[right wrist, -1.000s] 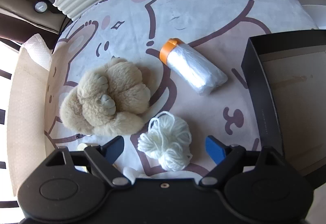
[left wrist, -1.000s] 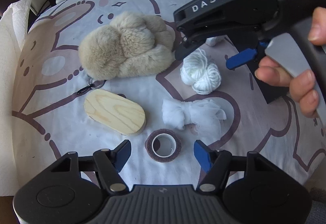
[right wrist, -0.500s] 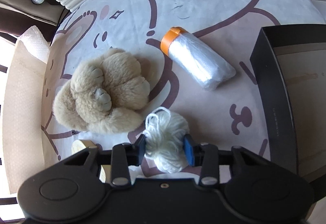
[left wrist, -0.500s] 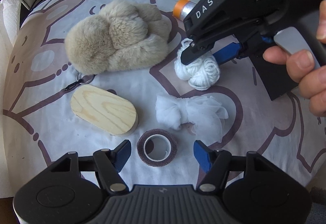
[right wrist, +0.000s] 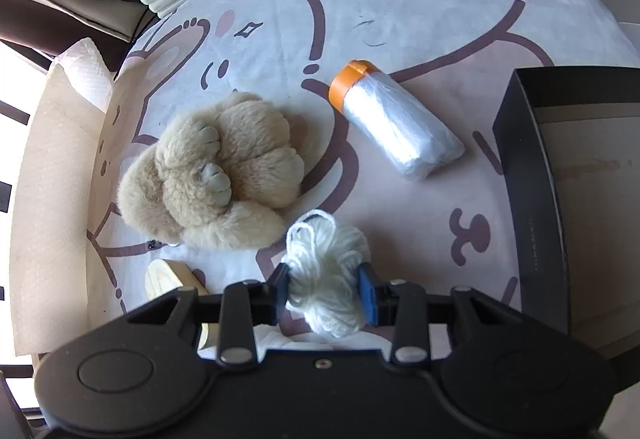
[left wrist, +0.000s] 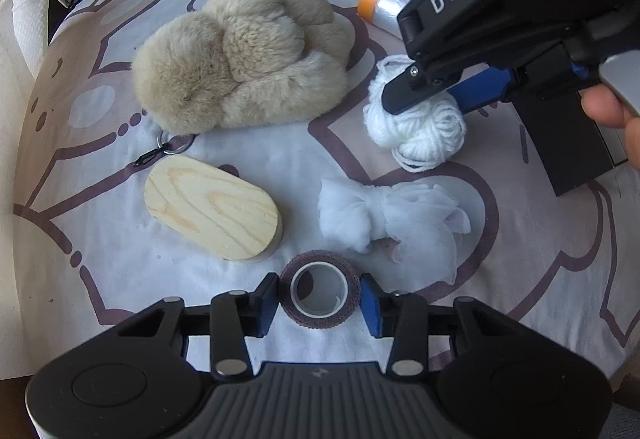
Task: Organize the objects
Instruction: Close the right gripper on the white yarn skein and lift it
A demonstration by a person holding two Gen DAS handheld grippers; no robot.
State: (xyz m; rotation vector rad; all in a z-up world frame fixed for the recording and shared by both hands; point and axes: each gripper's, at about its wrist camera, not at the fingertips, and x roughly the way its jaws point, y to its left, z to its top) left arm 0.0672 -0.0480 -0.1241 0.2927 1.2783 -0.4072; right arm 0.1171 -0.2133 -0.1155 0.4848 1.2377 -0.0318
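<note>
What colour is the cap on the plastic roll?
Orange. The cap on the plastic roll shows best in the right wrist view.

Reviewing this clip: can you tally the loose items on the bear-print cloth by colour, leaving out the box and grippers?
White: 3 (yarn ball, gauze bundle, plastic-film roll with orange cap)
Beige: 1 (plush keychain toy)
Light wood: 1 (oval wooden block)
Dark maroon: 1 (tape roll)
Total: 6
</note>
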